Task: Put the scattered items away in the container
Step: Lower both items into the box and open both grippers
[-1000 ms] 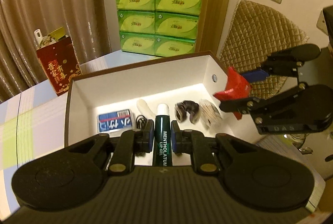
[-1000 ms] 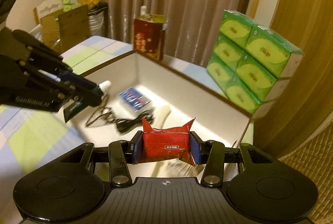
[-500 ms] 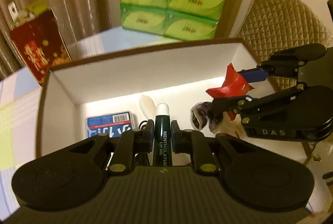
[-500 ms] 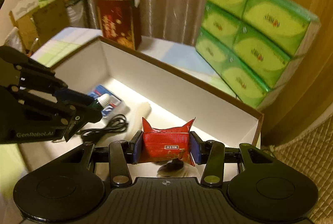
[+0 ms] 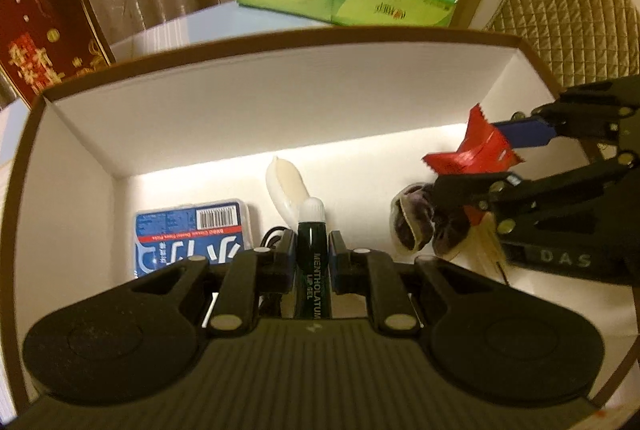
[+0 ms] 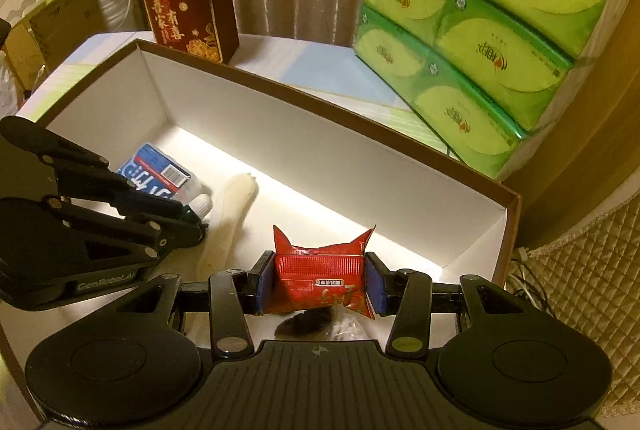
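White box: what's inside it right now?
White box holds a blue packet, pale pouch, black cable and dark wrapped snack. The grippers hide the rest of its floor.

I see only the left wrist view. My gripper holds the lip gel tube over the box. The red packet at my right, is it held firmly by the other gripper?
Observer: Yes. In the right wrist view the right gripper has both blue pads pressed on the sides of the red packet, and the packet's front label faces that camera.
Operator: What lies under that packet?
Observer: A dark wrapped item on the floor of the box, partly hidden by the gripper body.
Operator: Is something beside the box that I do not see?
Observer: Yes, cardboard boxes stand beyond the red gift bag, at the far left.
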Motion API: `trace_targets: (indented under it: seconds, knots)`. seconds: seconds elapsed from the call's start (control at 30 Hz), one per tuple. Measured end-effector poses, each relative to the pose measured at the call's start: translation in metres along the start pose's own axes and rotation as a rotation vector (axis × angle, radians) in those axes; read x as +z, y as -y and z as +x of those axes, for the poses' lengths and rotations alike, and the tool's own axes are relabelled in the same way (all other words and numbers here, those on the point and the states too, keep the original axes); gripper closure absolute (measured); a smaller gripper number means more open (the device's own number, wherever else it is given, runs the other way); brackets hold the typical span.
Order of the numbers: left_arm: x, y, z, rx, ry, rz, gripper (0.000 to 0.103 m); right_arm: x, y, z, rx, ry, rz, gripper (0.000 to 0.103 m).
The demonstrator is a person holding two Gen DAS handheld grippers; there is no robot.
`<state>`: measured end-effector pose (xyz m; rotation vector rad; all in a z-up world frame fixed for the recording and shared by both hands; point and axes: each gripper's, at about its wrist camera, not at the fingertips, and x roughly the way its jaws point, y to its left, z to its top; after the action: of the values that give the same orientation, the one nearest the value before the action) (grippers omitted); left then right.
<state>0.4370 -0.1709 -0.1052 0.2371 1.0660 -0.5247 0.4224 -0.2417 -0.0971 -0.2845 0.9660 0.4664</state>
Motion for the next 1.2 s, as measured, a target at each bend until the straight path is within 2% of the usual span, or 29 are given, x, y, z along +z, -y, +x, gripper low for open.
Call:
trace_targets:
  seconds: [0.1, 0.33, 0.4, 0.5, 0.53, 0.57, 0.6, 0.67, 0.83, 1.0, 1.2]
  knots:
    - [0.000, -0.001, 0.003, 0.002, -0.005, -0.007, 0.084, 0.001, 0.004, 0.003, 0.002, -0.001, 0.011, 0.059]
    - [0.003, -0.005, -0.004, 0.021, 0.018, -0.001, 0.082, 0.001, 0.009, 0.005, 0.020, 0.004, 0.037, 0.059]
    - [0.004, -0.007, -0.009, 0.042, 0.034, 0.008, 0.076, 0.002, 0.010, 0.006, 0.028, 0.010, 0.056, 0.059]
    - [0.005, -0.009, -0.017, 0.065, 0.059, 0.016, 0.073, 0.004, 0.014, 0.006, 0.046, 0.031, 0.101, 0.058]
    - [0.006, -0.010, -0.019, 0.070, 0.065, 0.016, 0.072, 0.005, 0.015, 0.005, 0.053, 0.038, 0.109, 0.057]
    - [0.006, -0.011, -0.022, 0.078, 0.069, 0.015, 0.069, 0.006, 0.016, 0.004, 0.053, 0.047, 0.115, 0.047]
    - [0.007, -0.013, -0.024, 0.087, 0.075, 0.016, 0.068, 0.006, 0.016, 0.002, 0.055, 0.057, 0.116, 0.042]
    - [0.007, -0.015, -0.029, 0.103, 0.087, 0.020, 0.063, 0.007, 0.015, 0.000, 0.069, 0.067, 0.116, 0.036]
    - [0.006, -0.022, -0.039, 0.134, 0.102, 0.008, 0.059, 0.004, 0.011, -0.008, 0.079, 0.082, 0.127, 0.033]
    - [0.000, -0.026, -0.049, 0.153, 0.103, -0.005, 0.046, -0.006, 0.002, -0.018, 0.084, 0.072, 0.105, 0.028]
    - [-0.013, -0.023, -0.066, 0.160, 0.111, -0.021, 0.035, -0.017, -0.005, -0.031, 0.079, 0.076, 0.116, 0.023]
